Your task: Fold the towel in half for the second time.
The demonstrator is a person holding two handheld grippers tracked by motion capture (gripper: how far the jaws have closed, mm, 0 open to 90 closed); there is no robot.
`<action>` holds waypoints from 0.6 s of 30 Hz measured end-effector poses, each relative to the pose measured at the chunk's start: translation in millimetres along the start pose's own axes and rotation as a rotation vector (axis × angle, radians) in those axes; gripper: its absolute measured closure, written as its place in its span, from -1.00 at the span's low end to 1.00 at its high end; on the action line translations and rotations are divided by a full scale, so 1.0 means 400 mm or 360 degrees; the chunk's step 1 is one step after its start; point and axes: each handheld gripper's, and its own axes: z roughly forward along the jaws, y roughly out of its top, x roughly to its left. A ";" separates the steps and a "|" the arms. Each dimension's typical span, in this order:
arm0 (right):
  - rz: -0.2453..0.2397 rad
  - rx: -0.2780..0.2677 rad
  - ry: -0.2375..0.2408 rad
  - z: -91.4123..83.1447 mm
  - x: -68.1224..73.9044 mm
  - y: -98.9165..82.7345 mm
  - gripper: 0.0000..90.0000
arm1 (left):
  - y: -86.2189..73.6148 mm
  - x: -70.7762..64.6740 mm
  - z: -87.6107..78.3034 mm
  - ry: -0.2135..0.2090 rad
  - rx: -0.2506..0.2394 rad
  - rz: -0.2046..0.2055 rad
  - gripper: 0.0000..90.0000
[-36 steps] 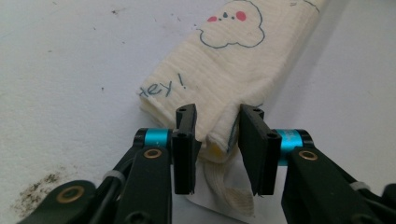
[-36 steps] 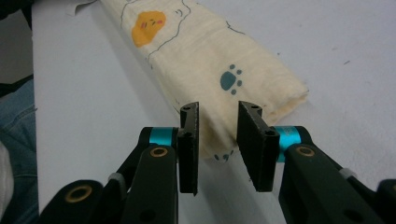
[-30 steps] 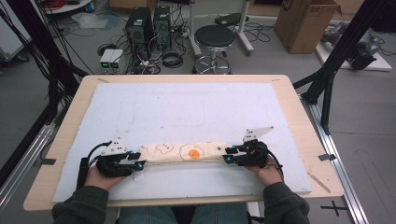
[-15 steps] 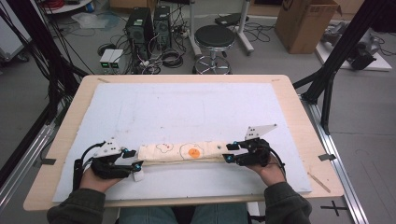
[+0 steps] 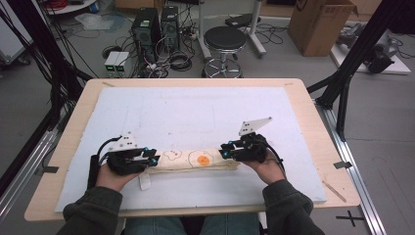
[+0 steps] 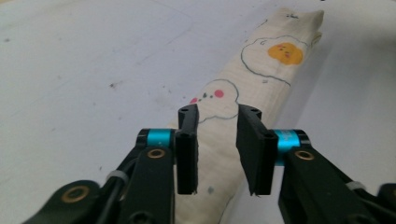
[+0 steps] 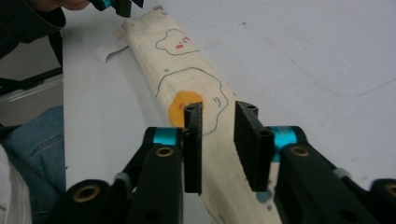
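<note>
High view, long cream cloth roll (image 5: 195, 160) (cartoon egg print), left hand-held gripper (image 5: 152, 161) and right hand-held gripper (image 5: 224, 152) closing, clamped on its ends.

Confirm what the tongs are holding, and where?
The folded cloth, pinched between both tongs, which have just been closing: left tongs at one end, right tongs at the other.

Cream cloth (image 5: 195, 160): blue-outlined egg, orange yolk; bear outline, pink cheeks. Mat (image 5: 195, 112): white, speckled. Grippers (image 6: 219, 154): black, cyan collars.
</note>
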 end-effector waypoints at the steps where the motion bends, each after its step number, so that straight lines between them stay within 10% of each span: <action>1: 0.0003 0.0012 0.0007 0.011 0.001 0.006 0.74 | 0.006 -0.002 0.009 -0.0008 0.0014 0.0009 0.71; 5: 0.0001 0.0075 0.0028 0.065 -0.001 0.027 0.89 | 0.015 -0.003 0.050 -0.0033 0.0086 0.0018 0.98; 18: -0.0002 0.0324 0.0082 0.155 0.001 -0.004 0.95 | -0.022 -0.002 0.096 -0.0044 0.0307 0.0066 0.99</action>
